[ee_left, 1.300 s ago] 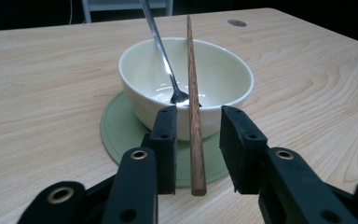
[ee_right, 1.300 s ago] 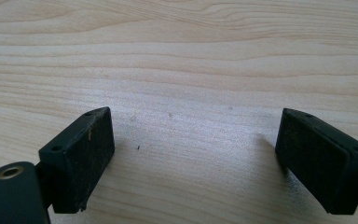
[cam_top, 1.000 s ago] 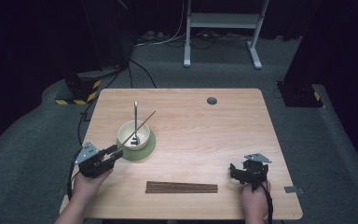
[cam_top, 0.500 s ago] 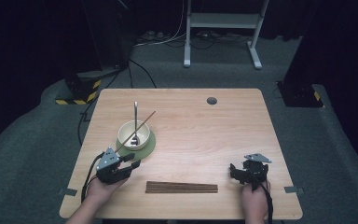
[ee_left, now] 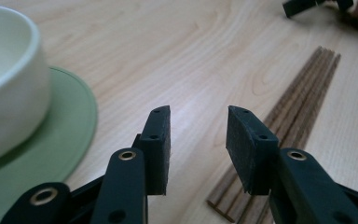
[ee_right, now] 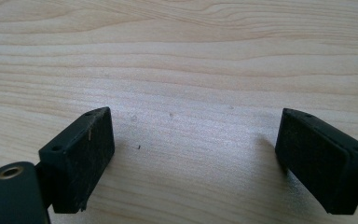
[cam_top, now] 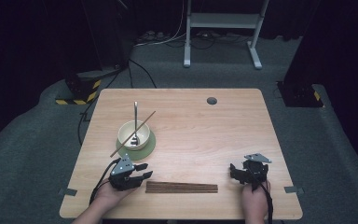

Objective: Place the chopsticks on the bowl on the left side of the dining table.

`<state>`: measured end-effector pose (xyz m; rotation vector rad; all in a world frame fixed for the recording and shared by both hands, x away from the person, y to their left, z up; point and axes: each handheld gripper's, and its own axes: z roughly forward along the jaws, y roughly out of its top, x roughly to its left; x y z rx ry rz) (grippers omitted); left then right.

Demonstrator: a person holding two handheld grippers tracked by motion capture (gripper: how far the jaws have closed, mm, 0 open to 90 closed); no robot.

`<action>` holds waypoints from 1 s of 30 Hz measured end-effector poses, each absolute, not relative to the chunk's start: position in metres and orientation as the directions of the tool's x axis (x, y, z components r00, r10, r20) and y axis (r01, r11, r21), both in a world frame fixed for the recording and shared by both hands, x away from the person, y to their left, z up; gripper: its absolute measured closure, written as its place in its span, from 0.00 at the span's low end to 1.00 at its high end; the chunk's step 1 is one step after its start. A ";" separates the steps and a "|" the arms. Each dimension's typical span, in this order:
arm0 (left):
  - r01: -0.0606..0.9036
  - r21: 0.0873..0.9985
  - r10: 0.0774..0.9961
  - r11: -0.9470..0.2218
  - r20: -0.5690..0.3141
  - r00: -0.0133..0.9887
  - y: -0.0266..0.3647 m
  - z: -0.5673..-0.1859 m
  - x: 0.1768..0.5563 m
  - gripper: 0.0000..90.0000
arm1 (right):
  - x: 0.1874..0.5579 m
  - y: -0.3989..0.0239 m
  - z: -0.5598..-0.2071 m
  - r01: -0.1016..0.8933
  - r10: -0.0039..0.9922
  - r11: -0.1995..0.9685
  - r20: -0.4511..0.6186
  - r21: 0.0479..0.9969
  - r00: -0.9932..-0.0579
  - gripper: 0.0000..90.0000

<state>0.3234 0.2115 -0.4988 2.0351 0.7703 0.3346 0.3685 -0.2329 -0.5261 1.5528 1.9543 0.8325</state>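
Wooden table [cam_top: 223,135] holds one bowl [cam_top: 133,135], perhaps six chopsticks [cam_top: 182,187]; left claw [cam_top: 142,170] and right claw [cam_top: 234,171] gape empty.

The left gripper [ee_left: 198,140] holds its black jaws apart over bare wood. A flat row of dark wooden chopsticks [ee_left: 284,121] lies just right; a cream ceramic bowl [ee_left: 4,79] sits on a green round mat [ee_left: 60,135] at left.

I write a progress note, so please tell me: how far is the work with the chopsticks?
One chopstick already leans in the bowl. The left tongs, open with nothing between the jaws, reach the end of the chopstick row. The right tongs rest open. The row remains.
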 end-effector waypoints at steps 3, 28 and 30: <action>0.392 0.818 0.618 -0.421 -0.058 0.784 0.207 -0.502 0.323 0.67 | 0.369 -0.233 -0.526 0.666 0.975 0.161 -0.014 0.728 -0.221 0.13; 0.443 0.746 0.588 -0.497 -0.086 0.804 0.200 -0.518 0.330 0.68 | 0.369 -0.233 -0.526 0.665 0.975 0.162 -0.014 0.729 -0.223 0.13; 0.439 0.746 0.584 -0.501 -0.083 0.807 0.200 -0.518 0.331 0.68 | 0.368 -0.233 -0.526 0.668 0.975 0.160 -0.011 0.727 -0.221 0.13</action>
